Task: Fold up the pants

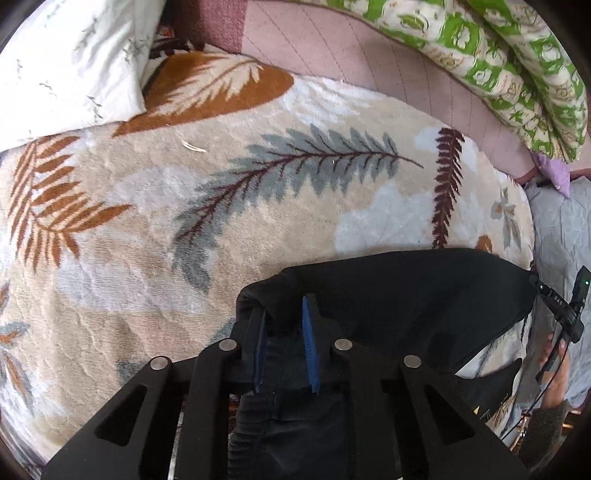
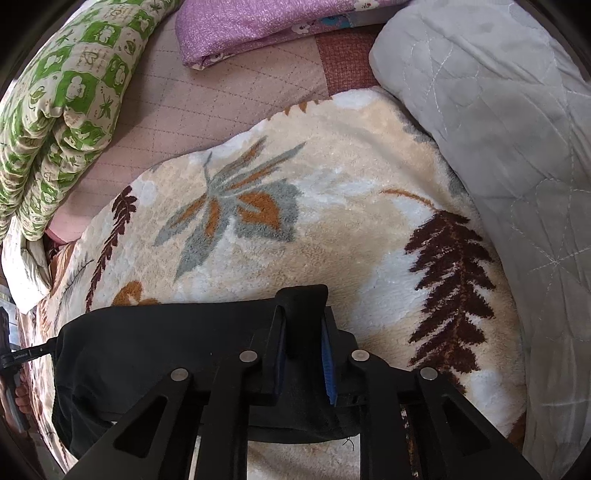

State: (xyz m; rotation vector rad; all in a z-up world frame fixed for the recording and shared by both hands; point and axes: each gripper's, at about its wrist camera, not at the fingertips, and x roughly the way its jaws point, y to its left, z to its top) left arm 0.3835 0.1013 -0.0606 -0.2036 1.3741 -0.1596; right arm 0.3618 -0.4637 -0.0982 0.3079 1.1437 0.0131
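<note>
The black pants hang stretched between my two grippers above a beige leaf-patterned fleece blanket. My left gripper is shut on one end of the pants' top edge, with cloth bunched between its blue pads. My right gripper is shut on the other end, and a fold of black cloth stands up between its fingers. The pants run off to the left in the right wrist view. The rest of the garment hangs below, out of sight.
A green-and-white patterned quilt lies at the back on a pink quilted sheet. A white pillow is at the far left. A grey quilted cover and a folded purple cloth lie at the right.
</note>
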